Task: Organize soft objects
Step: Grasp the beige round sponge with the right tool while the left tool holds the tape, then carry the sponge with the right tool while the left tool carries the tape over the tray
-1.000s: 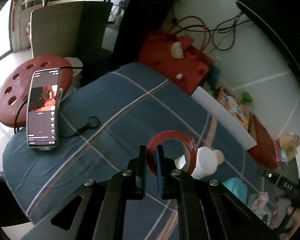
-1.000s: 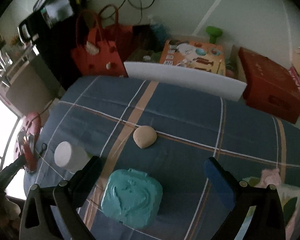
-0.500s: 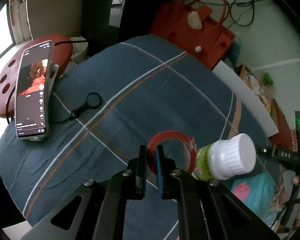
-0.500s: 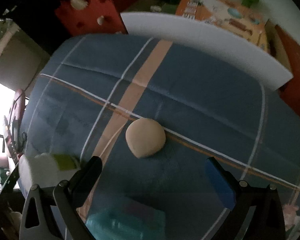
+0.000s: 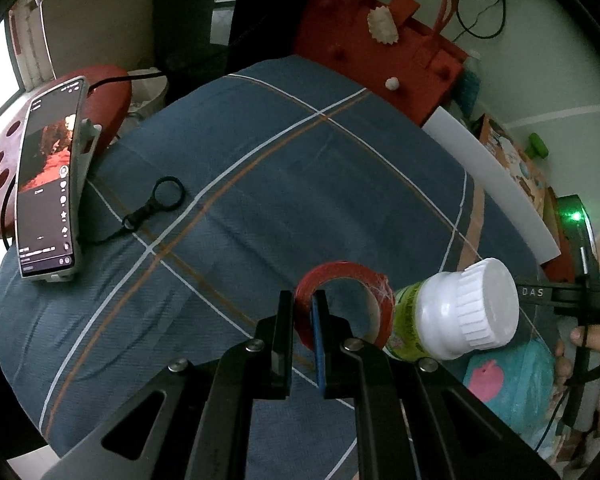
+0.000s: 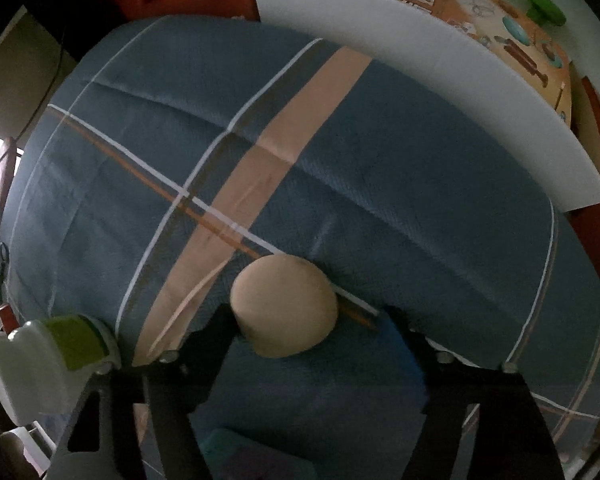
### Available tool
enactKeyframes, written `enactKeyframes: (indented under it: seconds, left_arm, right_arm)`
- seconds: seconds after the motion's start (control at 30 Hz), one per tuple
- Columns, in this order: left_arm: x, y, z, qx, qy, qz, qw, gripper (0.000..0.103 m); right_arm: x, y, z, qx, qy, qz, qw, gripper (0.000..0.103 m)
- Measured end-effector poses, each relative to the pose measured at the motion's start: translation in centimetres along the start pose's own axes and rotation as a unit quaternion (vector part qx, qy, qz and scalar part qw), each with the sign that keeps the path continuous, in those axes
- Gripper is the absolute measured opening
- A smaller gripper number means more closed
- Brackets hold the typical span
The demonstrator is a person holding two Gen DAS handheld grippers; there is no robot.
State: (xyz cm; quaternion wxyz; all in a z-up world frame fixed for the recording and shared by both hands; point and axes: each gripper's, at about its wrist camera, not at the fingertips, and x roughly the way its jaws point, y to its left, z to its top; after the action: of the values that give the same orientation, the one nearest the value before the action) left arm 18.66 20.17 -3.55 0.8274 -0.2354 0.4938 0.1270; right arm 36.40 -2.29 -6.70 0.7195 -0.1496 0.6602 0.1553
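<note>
Right tool (image 6: 304, 328) dropped over the one beige squishy (image 6: 284, 306), jaws closing, left finger touching it, open blanket (image 6: 420, 200) beyond. Left tool (image 5: 302, 320) clenched on one red tape roll (image 5: 344, 304).

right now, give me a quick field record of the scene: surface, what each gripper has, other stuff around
surface: blue plaid bedspread
left gripper: shut on red tape roll, clamping its rim
right gripper: pointing down, jaws just been closing; round beige soft lump sits between the fingers, one finger close against it, the other apart
beside tape: white-capped plastic bottle with green label, lying tilted
near bed edge: smartphone with lit screen, black ring on a cord
beyond bed: white foam board, red handbag
lower right: teal pouch
</note>
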Motion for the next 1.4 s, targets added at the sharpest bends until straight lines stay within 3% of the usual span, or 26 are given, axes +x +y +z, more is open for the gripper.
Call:
enactKeyframes:
  seconds: [0.07,0.1,0.53,0.8,1.07,1.4]
  left_arm:
    - [0.0,-0.1,-0.1,0.001,0.0,0.001,1.0,0.009]
    - [0.0,-0.2,-0.1,0.002,0.0,0.0,1.0,0.009]
    - [-0.1,-0.3,-0.2,0.007,-0.001,-0.001,1.0,0.009]
    - [-1.0,-0.5,-0.3,0.01,-0.013,0.003,0.9999,0.009]
    - [-3.9,-1.6,-0.7,0.028,-0.048,0.0,0.9985,0.009]
    - [-8.5,-7.6,-3.2,0.1,-0.09,-0.032,0.9904,0.009]
  right_arm:
    - [-0.2,0.0,-0.1,-0.001,-0.002,0.003,1.0,0.053]
    - [-0.4,0.1,-0.1,-0.002,-0.003,0.002,1.0,0.053]
    - [-0.8,1.6,0.2,-0.022,-0.007,-0.008,1.0,0.052]
    - [-4.2,1.1,-1.6,-0.024,-0.051,-0.009,0.998,0.052]
    - [-10.5,1.2,-7.2,-0.023,-0.126,-0.02,0.992,0.051]
    - [-16.8,-2.1,-17.7,-0.005,-0.174,-0.041,0.984,0.052]
